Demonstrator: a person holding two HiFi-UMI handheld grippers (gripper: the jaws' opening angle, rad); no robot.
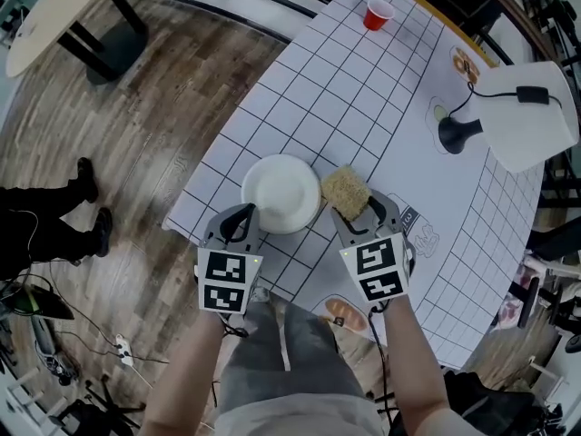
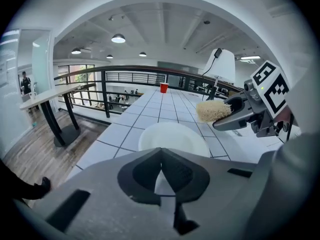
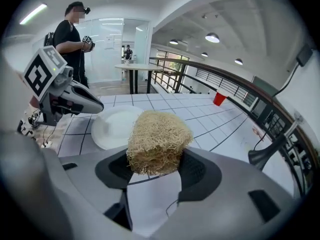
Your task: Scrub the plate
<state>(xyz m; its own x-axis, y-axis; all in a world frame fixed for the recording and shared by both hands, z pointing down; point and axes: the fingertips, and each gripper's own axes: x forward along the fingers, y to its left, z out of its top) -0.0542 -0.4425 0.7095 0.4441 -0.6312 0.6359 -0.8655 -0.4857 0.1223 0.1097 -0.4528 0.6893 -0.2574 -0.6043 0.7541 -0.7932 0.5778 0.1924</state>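
Observation:
A white plate [image 1: 281,193] lies on the gridded table [image 1: 363,89] near its front left corner. My left gripper [image 1: 247,214] is shut on the plate's near rim; in the left gripper view the plate [image 2: 172,136] runs into the closed jaws [image 2: 161,156]. Just right of the plate, my right gripper [image 1: 356,209] is shut on a tan fibrous sponge [image 1: 346,191]. The sponge [image 3: 157,139] fills the right gripper's jaws [image 3: 155,159] and hangs beside the plate [image 3: 115,126], apart from it. It also shows as the sponge [image 2: 212,110] in the left gripper view.
A red cup [image 1: 379,14] stands at the table's far end. A black-based lamp [image 1: 458,133] with a white shade [image 1: 526,112] is at the right. The table's left edge drops to wooden floor [image 1: 136,134]. A person [image 3: 70,39] stands to the left.

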